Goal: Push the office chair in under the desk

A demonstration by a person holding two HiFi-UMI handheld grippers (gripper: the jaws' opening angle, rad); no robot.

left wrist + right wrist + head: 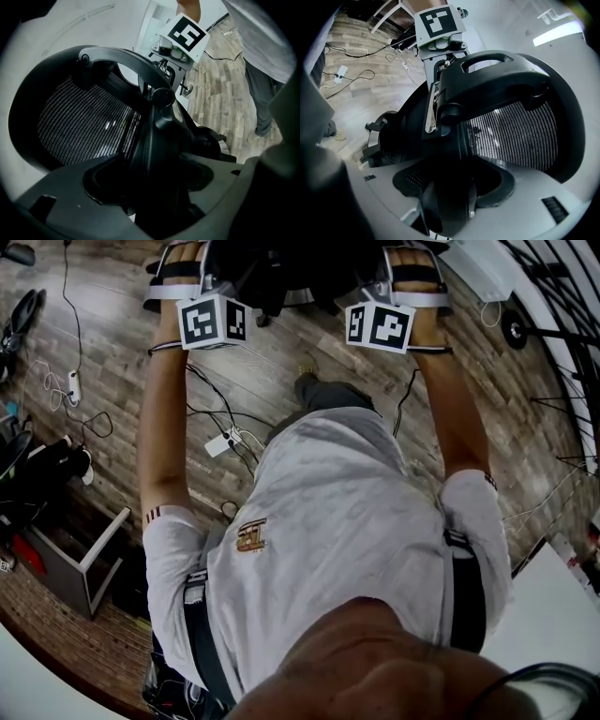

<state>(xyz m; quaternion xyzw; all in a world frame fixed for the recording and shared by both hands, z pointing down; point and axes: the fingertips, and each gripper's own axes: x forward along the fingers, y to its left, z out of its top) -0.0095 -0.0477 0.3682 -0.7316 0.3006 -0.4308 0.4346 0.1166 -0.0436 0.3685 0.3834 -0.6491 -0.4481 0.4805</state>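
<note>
Left gripper [157, 187]: fingers [65, 201] closed on a black bar at the rear of the office chair [84, 122]; the bar fills the gap between them.
Right gripper [450, 197]: fingers [525, 206] likewise clamped on a dark rounded part of the chair's back frame.
Chair back: the gripped bar runs away from the left fingers to a round knob [162, 96]. There an arched black frame curves over the mesh panel [515, 131]. The back's long axis follows this bar.
Facing: the rear of the back, with its support bar, is turned toward the person [347, 521]; the mesh front points away.
Chair place: at the far end of both outstretched arms, dark and largely cut off at the head view's top edge, on the wooden floor [281, 362].
Marker cubes: left [214, 322] and right [380, 326], side by side, well apart.
Behind the chair: a pale plain surface [70, 28]; whether it is the worktop cannot be told.
Floor: cables [202, 395] and a white power strip [223, 443] near the person's feet; a pale box-like frame [89, 563] toward the left.
</note>
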